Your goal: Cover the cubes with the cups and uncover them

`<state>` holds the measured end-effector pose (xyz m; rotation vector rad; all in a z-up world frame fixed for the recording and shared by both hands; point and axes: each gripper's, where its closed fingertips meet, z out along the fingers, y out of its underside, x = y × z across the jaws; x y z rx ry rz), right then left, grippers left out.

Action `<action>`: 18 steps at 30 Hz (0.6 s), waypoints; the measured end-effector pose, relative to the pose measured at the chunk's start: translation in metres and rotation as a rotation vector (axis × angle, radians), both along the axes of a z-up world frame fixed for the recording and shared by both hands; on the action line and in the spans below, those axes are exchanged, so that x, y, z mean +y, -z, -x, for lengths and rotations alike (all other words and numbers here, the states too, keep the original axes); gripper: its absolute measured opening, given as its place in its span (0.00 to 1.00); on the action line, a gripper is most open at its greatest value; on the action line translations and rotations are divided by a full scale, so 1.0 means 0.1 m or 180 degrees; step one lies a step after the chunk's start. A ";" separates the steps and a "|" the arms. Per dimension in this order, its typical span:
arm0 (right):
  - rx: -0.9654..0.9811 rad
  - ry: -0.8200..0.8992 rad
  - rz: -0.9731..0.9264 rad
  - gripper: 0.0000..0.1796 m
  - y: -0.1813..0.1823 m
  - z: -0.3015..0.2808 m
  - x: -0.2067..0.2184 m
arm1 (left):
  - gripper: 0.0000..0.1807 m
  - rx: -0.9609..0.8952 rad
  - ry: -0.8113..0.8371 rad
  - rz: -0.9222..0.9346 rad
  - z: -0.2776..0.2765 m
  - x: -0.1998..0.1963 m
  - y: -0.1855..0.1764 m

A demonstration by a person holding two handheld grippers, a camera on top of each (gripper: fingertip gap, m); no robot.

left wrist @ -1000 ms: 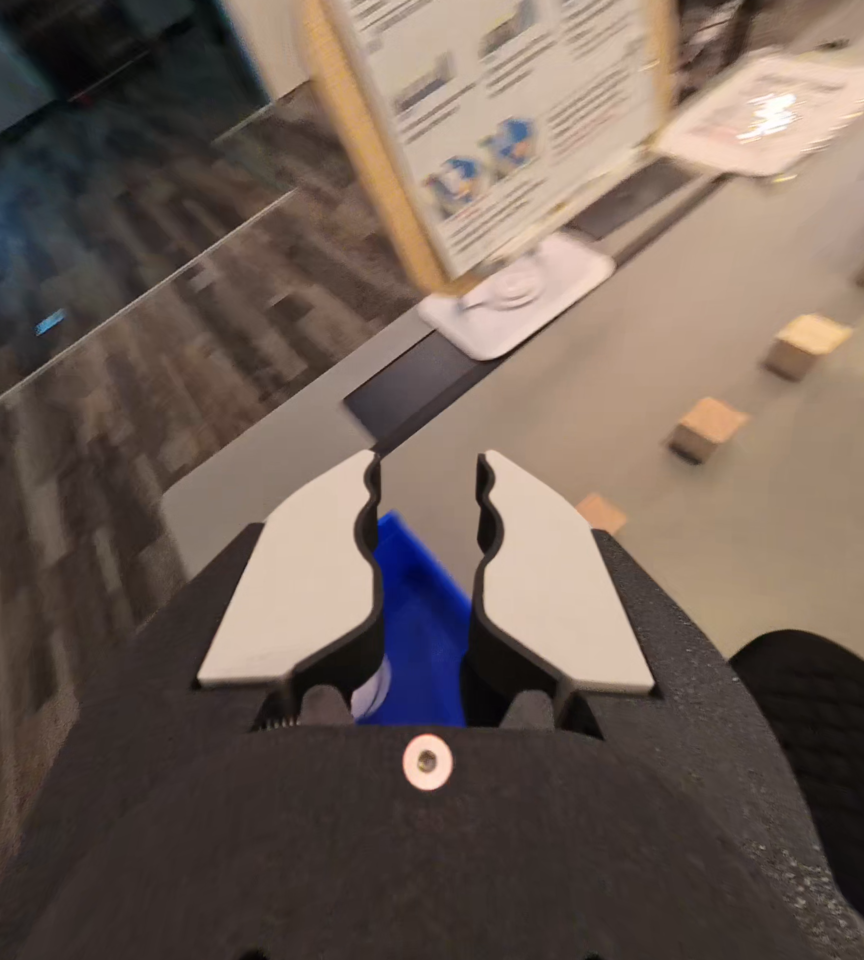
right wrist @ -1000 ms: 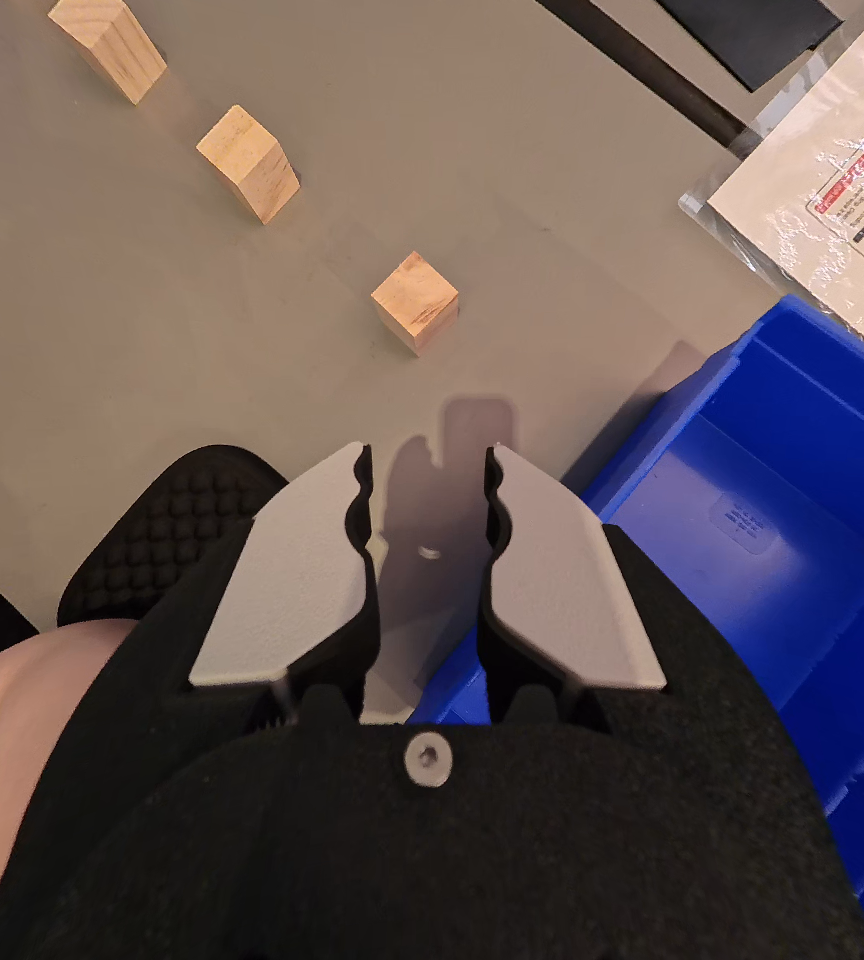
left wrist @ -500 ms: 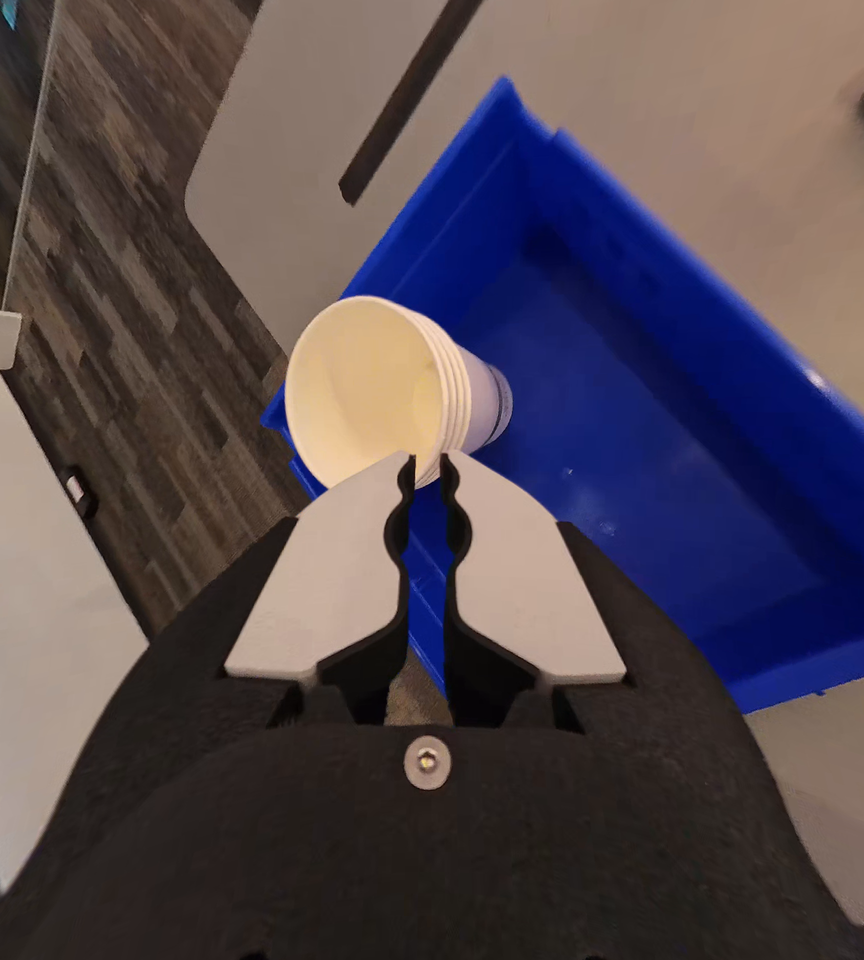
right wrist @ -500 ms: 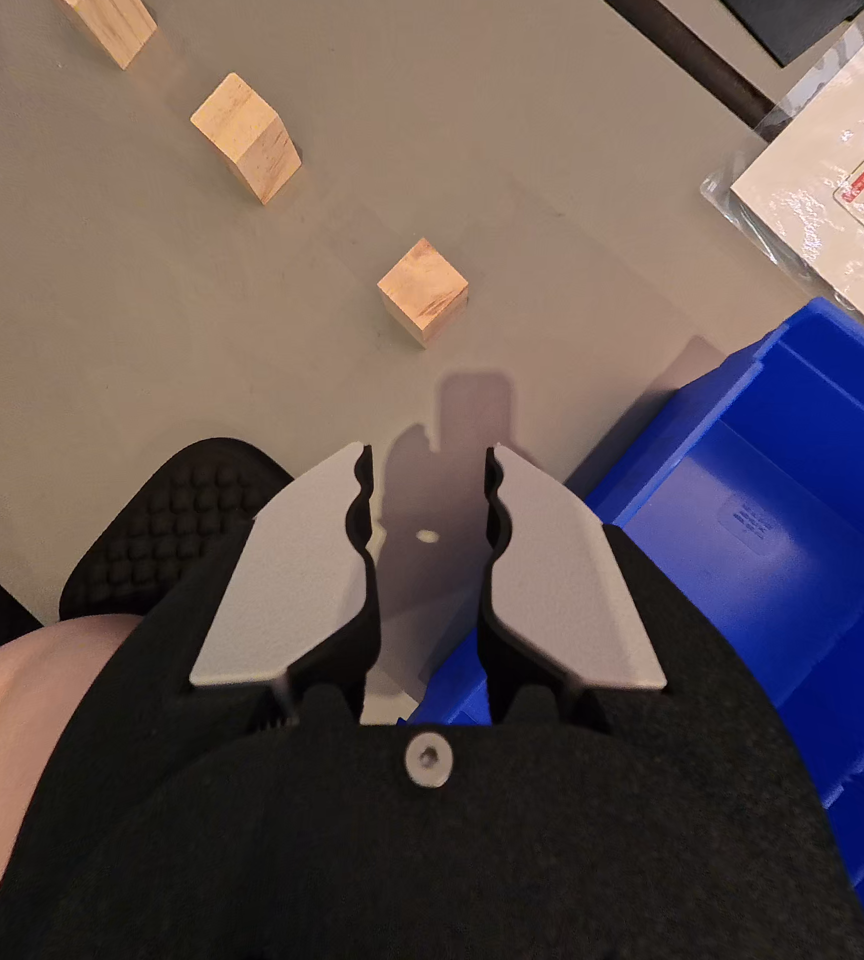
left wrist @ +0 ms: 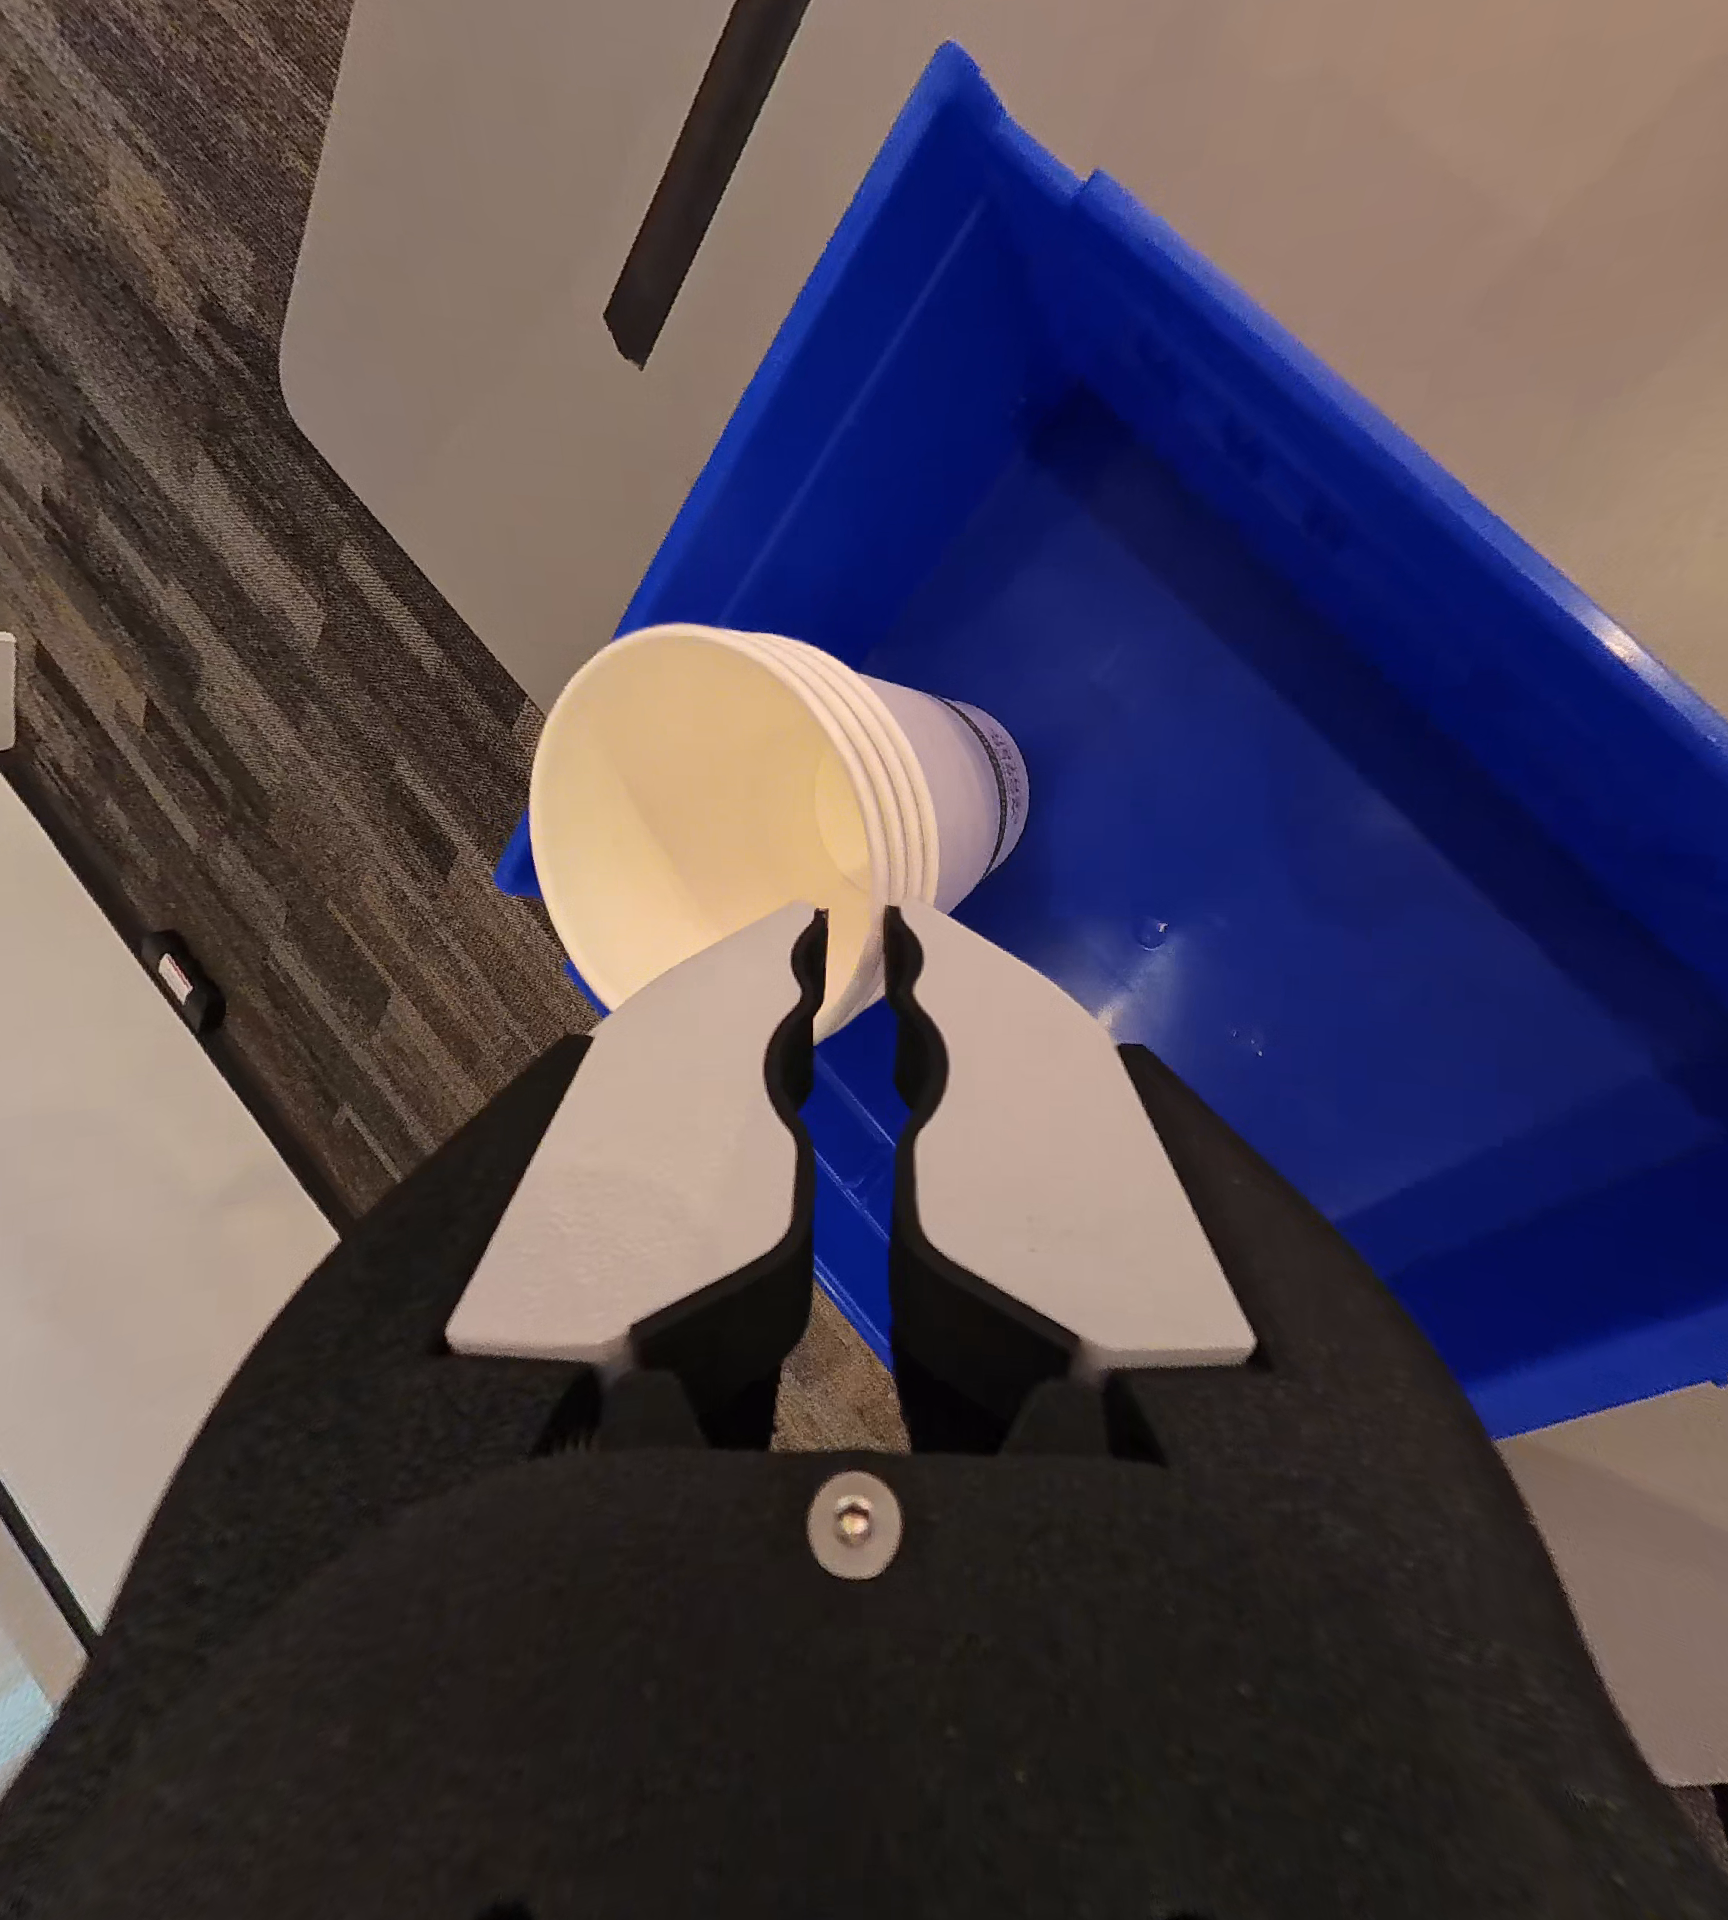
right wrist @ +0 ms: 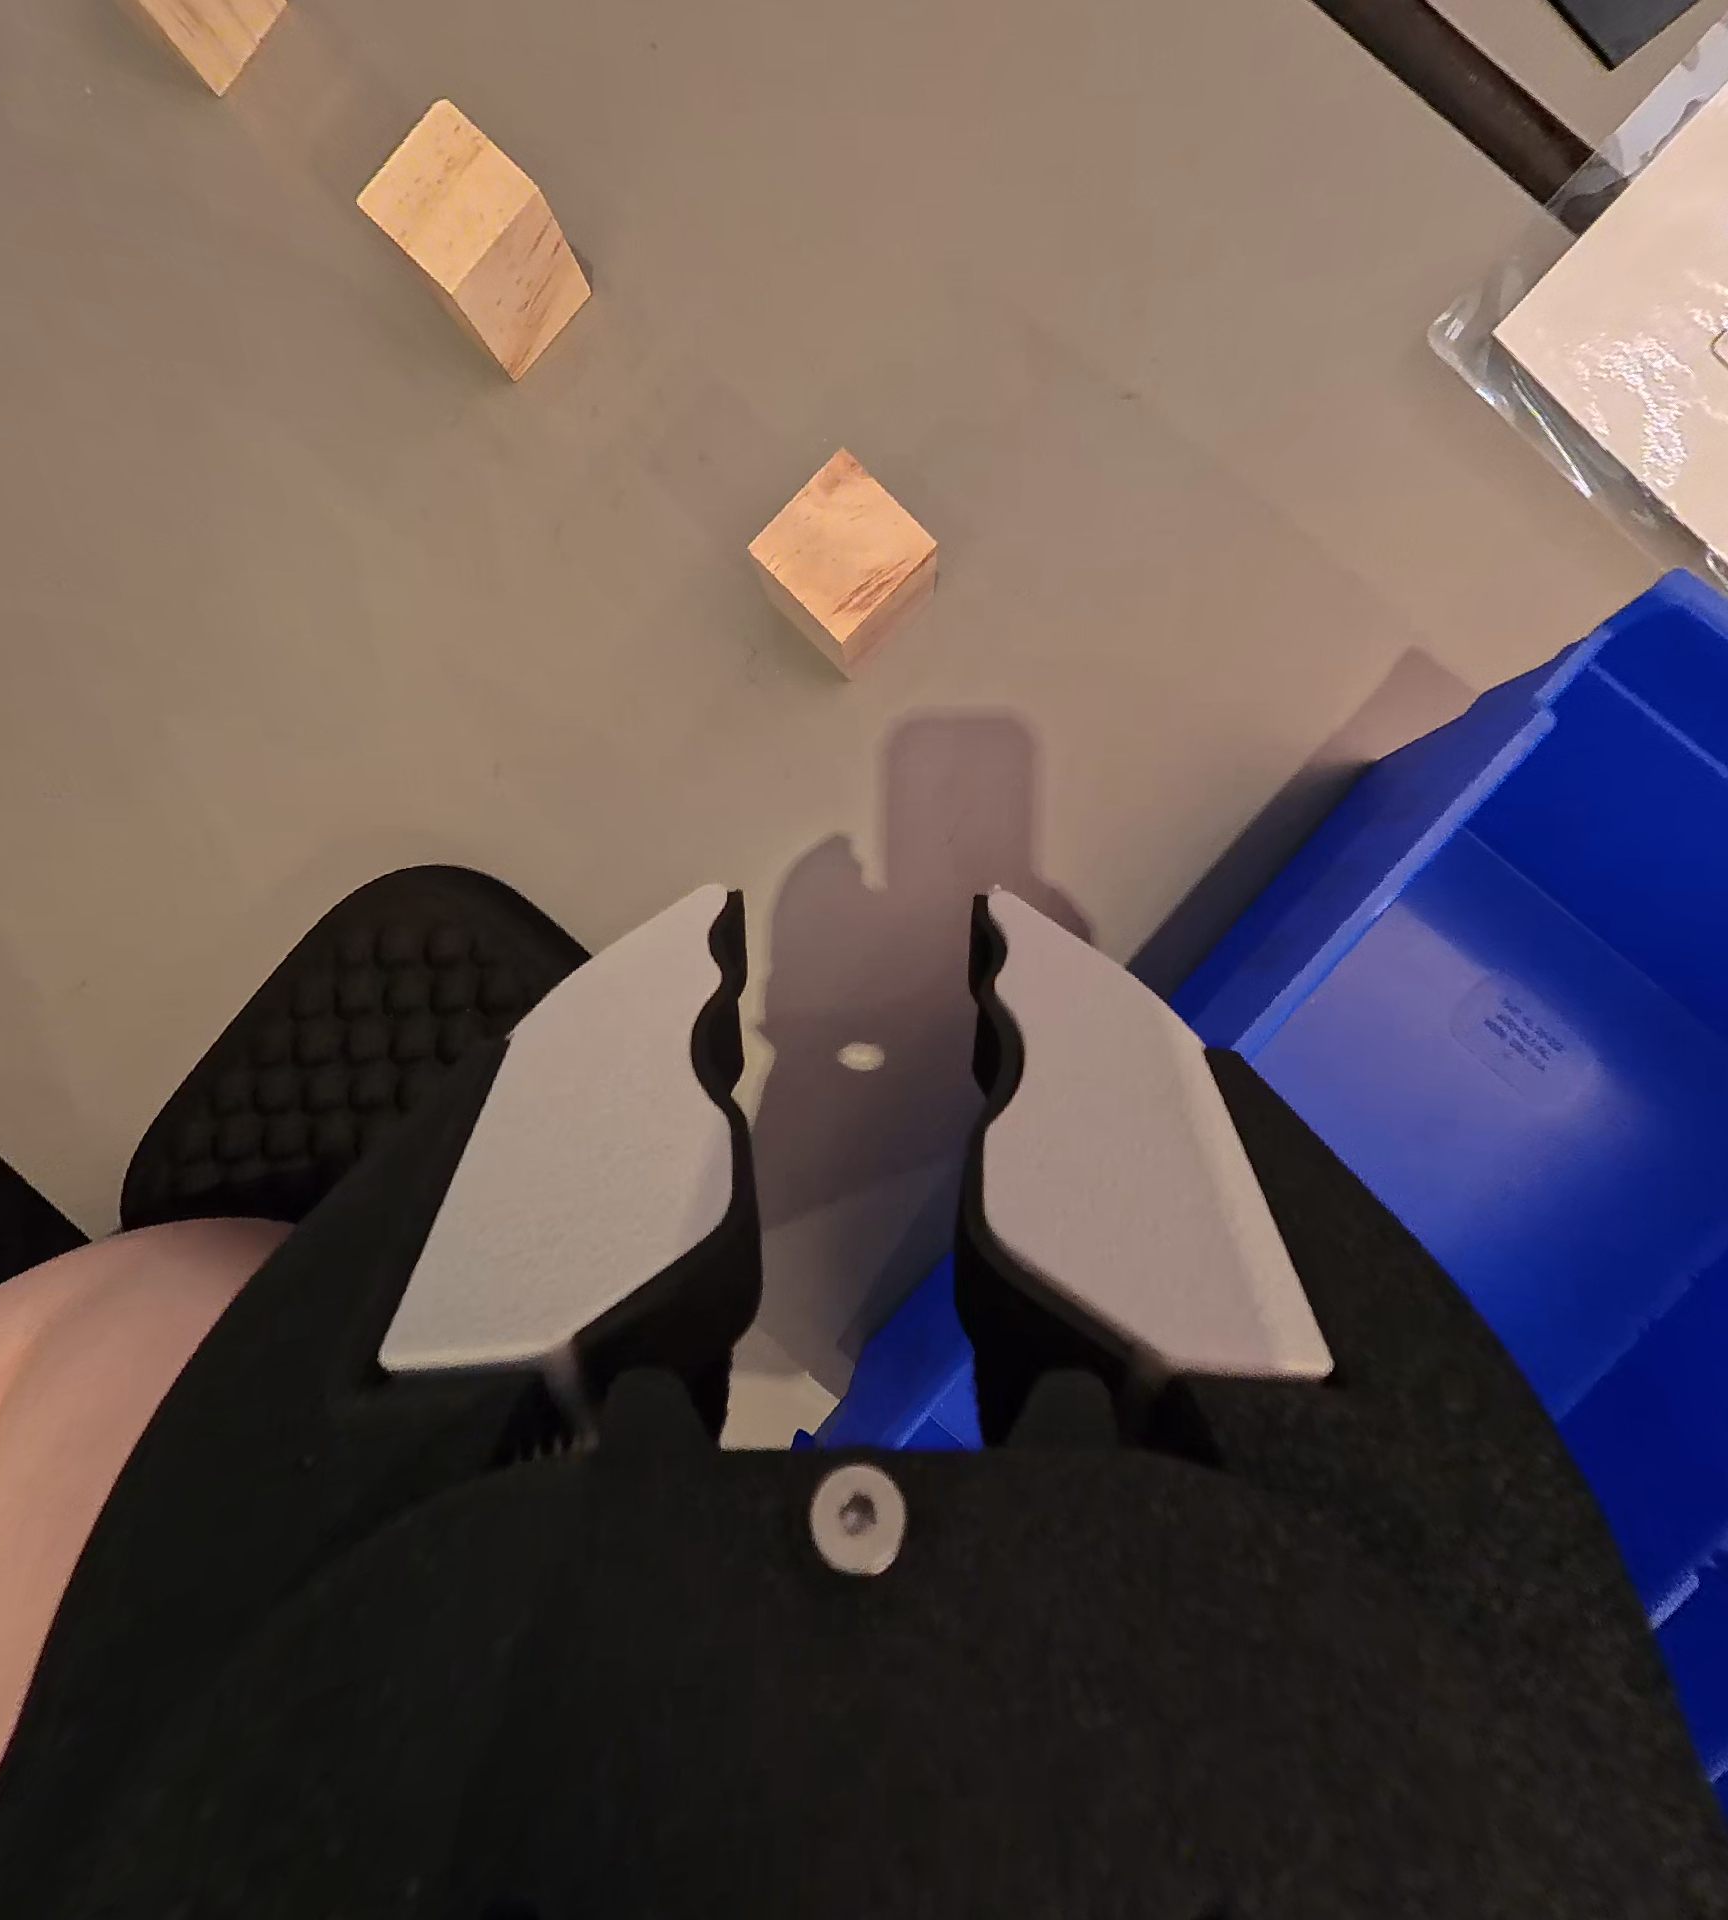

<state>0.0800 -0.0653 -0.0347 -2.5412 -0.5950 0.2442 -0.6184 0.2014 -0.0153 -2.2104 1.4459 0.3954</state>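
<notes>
Bench (right wrist: 164, 623) carries everything; bin (left wrist: 1359, 883) is the landmark, sitting at a bench corner with floor (left wrist: 216, 623) right past its near end, so little margin there. Bin's blue floor looks bare, plenty of room inside. Cups (left wrist: 735, 821), a nested white stack, hang tilted over the bin's near rim, mouth toward the camera: left gripper (left wrist: 852, 920) is pinched on the stack's lip, jaws nearly closed, likely lifting it out to peel cups off. Right gripper (right wrist: 858, 904) hovers beside the bin's other end, jaws apart, holding nothing. Cubes (right wrist: 844, 556) run in a line away from the bin, uncovered, well spaced; cups should fit between.
</notes>
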 end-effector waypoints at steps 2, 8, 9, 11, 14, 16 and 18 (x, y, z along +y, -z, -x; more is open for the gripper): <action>0.0001 -0.0003 0.0007 0.23 0.00 0.01 0.00 | 0.06 0.0022 -0.0008 0.0039 0.01 0.00 0.03; -0.0003 -0.0005 0.0010 0.23 0.00 0.02 0.00 | 0.05 0.0013 -0.0034 0.0066 0.03 0.02 0.07; -0.0007 -0.0002 0.0015 0.23 0.00 0.01 0.00 | 0.04 0.0016 -0.0035 0.0069 0.04 0.02 0.07; -0.0012 -0.0003 0.0032 0.23 0.00 0.02 0.00 | 0.05 0.0033 -0.0032 0.0077 0.04 0.01 0.07; -0.0015 -0.0013 0.0041 0.23 0.00 0.02 0.00 | 0.05 0.0020 -0.0031 0.0079 0.03 0.01 0.05; -0.0015 -0.0010 0.0035 0.23 0.00 0.02 0.01 | 0.05 -0.0002 -0.0041 0.0085 0.03 0.02 0.05; -0.0013 -0.0010 0.0036 0.23 0.00 0.02 0.01 | 0.05 0.0002 -0.0046 0.0092 0.03 0.02 0.06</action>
